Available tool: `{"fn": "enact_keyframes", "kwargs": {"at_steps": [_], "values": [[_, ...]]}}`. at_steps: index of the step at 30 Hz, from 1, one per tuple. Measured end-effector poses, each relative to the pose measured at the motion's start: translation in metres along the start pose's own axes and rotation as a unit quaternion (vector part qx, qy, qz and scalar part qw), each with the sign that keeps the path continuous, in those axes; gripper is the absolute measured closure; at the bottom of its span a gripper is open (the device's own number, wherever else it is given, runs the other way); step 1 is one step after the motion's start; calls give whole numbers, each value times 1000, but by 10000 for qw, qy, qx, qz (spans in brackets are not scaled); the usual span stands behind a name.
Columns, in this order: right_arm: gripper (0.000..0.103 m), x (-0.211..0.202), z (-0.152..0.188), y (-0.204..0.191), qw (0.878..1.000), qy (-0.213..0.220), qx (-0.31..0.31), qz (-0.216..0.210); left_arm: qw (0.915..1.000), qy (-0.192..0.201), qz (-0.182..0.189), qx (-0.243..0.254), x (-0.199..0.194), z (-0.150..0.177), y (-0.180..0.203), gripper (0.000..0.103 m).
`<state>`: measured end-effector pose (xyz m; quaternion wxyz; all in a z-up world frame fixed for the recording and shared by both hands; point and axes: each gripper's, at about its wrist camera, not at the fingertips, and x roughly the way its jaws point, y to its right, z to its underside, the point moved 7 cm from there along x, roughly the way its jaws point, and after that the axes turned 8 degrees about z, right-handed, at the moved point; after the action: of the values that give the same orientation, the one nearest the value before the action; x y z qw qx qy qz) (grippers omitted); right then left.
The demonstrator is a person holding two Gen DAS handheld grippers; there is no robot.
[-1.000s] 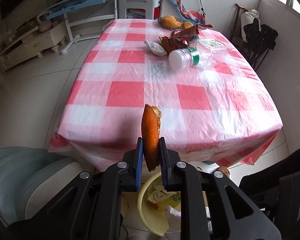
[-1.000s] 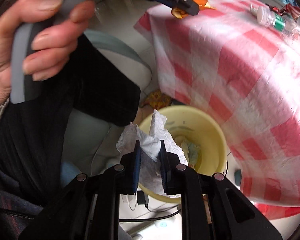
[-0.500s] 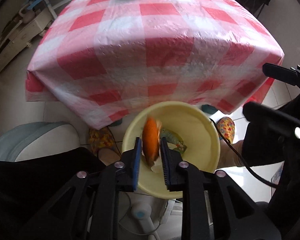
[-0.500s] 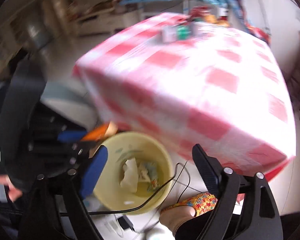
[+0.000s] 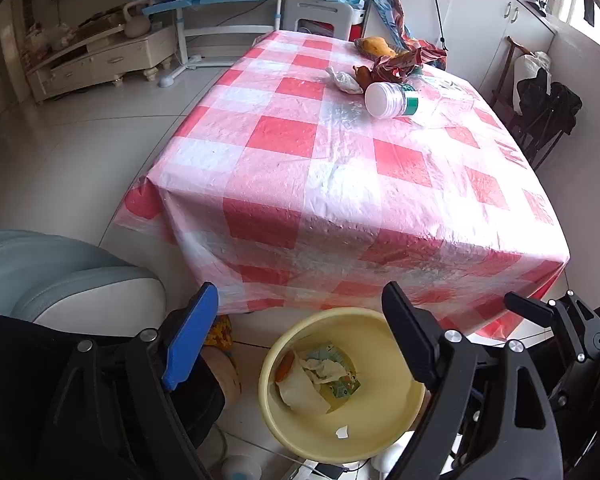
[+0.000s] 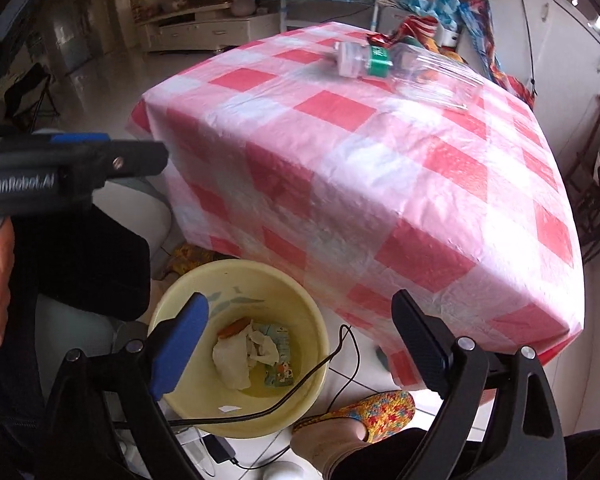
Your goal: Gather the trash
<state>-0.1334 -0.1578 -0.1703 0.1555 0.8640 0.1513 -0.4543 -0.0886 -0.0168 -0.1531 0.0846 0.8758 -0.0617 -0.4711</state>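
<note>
left tongs (image 5: 300, 336) wide, empty | right tongs (image 6: 300, 340) wide, empty | trash (image 6: 248, 354) in bin (image 6: 300, 304) below

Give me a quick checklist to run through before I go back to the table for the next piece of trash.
1. Left gripper empty: ok, jaws have just opened, nothing between them.
2. Right gripper empty: ok, open wide, nothing held.
3. Dropped trash inside the yellow bin: ok, orange peel and white tissue lie in it.
4. Trash left on the table: not ok, plastic bottle and wrappers remain at the far end.
5. Black cable over the bin rim: not ok, could snag.
</note>
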Motion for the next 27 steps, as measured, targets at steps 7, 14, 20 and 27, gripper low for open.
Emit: {"fn": "enact_keyframes", "kwargs": {"at_steps": [7, 14, 20, 27], "values": [[12, -1, -3, -8, 9998, 109, -136, 13, 9999, -4, -54, 118, 4, 0, 3, 18], [11, 0, -5, -12, 9996, 137, -238, 38, 9999, -19, -64, 103, 7, 1, 4, 17], [11, 0, -5, -17, 9992, 166, -355, 73, 9999, -31, -54, 111, 8, 2, 4, 17], [10, -1, -5, -21, 9988, 206, -424, 98, 9999, -38, -47, 106, 8, 2, 4, 16]]}}
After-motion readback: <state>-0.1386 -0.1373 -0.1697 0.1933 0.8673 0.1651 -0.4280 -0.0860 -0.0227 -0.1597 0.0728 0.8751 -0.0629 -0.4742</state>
